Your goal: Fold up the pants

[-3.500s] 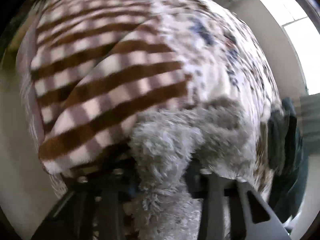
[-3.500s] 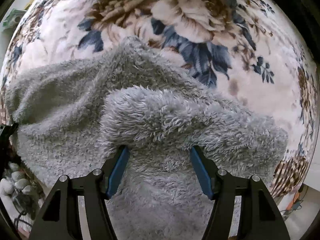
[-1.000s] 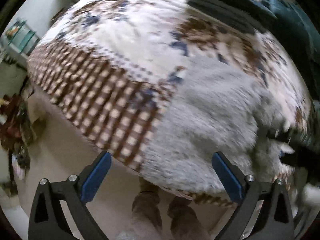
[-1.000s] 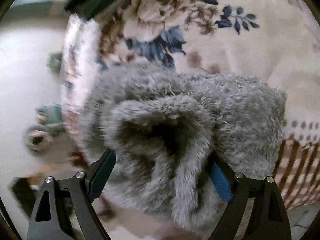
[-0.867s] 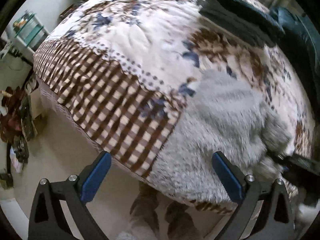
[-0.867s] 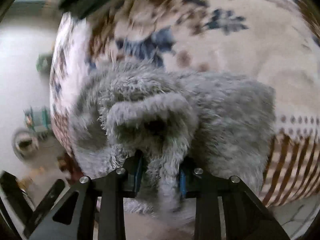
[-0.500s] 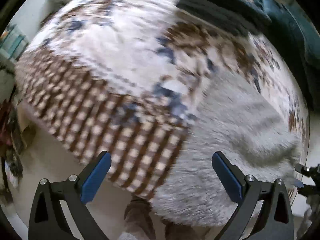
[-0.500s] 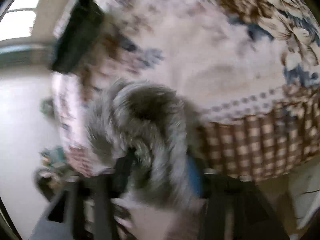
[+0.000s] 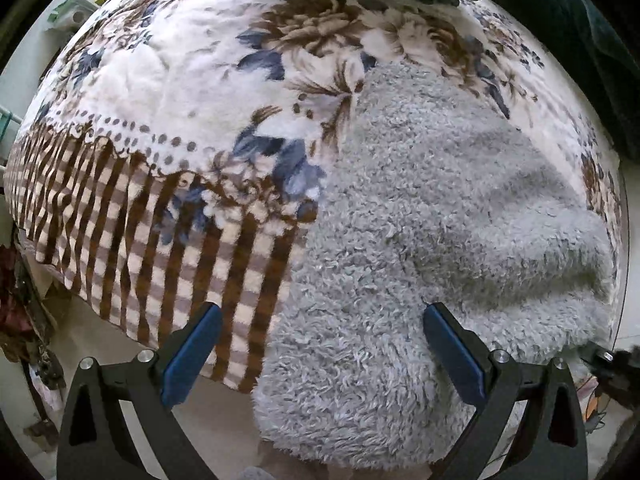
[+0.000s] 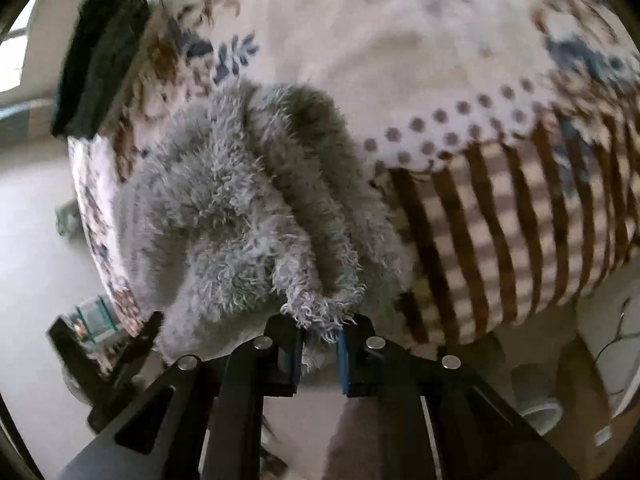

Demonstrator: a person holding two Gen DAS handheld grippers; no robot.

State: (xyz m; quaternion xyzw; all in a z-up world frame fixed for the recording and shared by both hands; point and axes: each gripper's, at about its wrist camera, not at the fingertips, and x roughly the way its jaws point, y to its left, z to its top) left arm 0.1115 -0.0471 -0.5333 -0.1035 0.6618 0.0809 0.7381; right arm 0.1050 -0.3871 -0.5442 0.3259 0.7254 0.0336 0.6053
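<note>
Right hand-held gripper has just clamped the pants edge; left hand-held gripper wide open, should pinch the near hem before lifting evenly off the bed.

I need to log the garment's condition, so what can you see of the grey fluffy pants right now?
The grey pants look like thick, shaggy fleece. They lie bunched and partly folded near the corner of the floral blanket, with one end hanging past the bed's edge. A thick fold runs across the side nearer the right gripper, whose jaws have just closed, pinching a tuft of the edge. The left gripper hangs open over them, not pressing them.
</note>
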